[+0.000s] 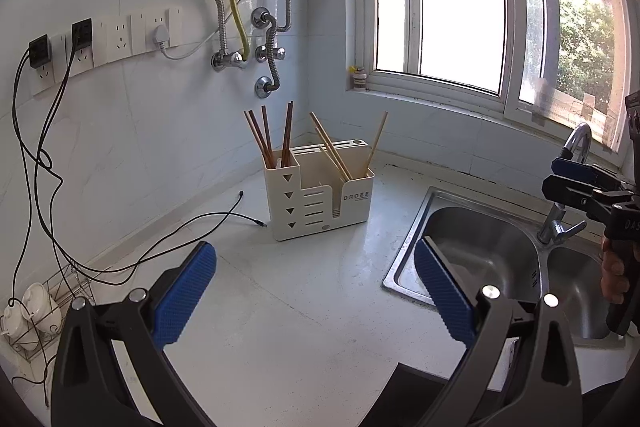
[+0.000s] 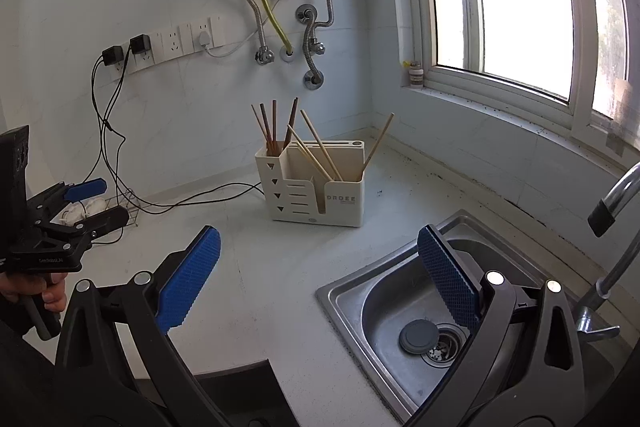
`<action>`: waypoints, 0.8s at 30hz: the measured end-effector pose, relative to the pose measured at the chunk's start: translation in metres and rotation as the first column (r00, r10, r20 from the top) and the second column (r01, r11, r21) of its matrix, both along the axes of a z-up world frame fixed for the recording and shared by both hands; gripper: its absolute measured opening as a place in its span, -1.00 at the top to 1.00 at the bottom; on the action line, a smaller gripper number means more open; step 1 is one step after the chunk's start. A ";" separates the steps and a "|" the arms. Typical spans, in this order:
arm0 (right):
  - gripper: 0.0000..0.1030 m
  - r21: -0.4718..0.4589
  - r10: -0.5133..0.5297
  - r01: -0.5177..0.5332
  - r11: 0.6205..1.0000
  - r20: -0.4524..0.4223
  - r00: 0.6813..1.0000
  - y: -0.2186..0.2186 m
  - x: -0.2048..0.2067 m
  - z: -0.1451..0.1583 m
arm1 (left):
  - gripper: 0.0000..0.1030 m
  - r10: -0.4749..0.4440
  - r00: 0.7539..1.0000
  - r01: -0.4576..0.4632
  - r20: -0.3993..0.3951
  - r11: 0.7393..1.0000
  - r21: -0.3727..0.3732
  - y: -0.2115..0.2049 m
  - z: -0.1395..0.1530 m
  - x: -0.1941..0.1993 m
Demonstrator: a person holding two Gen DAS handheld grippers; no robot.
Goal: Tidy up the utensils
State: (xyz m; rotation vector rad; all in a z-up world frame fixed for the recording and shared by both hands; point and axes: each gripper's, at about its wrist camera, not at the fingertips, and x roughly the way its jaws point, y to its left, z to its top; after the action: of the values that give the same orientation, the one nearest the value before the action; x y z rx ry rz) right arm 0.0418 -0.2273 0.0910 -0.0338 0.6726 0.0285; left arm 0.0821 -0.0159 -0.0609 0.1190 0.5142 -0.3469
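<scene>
A cream utensil holder [image 1: 320, 195] stands on the white worktop [image 1: 280, 307] near the corner where the tiled wall meets the window ledge, well apart from both tools. Its tall left compartment holds the dark brown chopsticks [image 1: 272, 135], upright and slightly fanned; the wider right compartment holds the pale bamboo chopsticks [image 1: 334, 151], leaning at angles, one of them resting against the far right end. The left hand-held gripper [image 1: 316, 287] hovers above bare worktop with its blue pads spread wide and nothing between them. The right hand-held gripper [image 2: 320, 279] is likewise spread wide and empty, its right finger over the steel sink [image 2: 380, 307], where a grey stopper [image 2: 418, 337] lies beside the drain. Black cables [image 1: 120, 259] trail across the worktop from wall sockets to the left of the holder.
</scene>
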 end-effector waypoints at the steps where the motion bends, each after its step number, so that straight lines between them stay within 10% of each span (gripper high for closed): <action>1: -0.83 0.005 -0.006 0.006 1.000 -0.002 1.000 -0.001 0.000 -0.001 | -0.89 0.008 1.000 -0.008 -0.005 1.000 -0.003 0.001 -0.001 0.000; 24: -0.83 0.002 -0.007 0.007 1.000 -0.007 1.000 0.003 -0.004 -0.003 | -0.89 -0.006 1.000 0.006 0.027 1.000 0.022 0.005 0.002 -0.011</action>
State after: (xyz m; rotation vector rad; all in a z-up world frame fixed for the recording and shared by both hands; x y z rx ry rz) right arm 0.0375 -0.2247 0.0882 -0.0294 0.6795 0.0229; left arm 0.0706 -0.0107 -0.0593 0.1465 0.4911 -0.3451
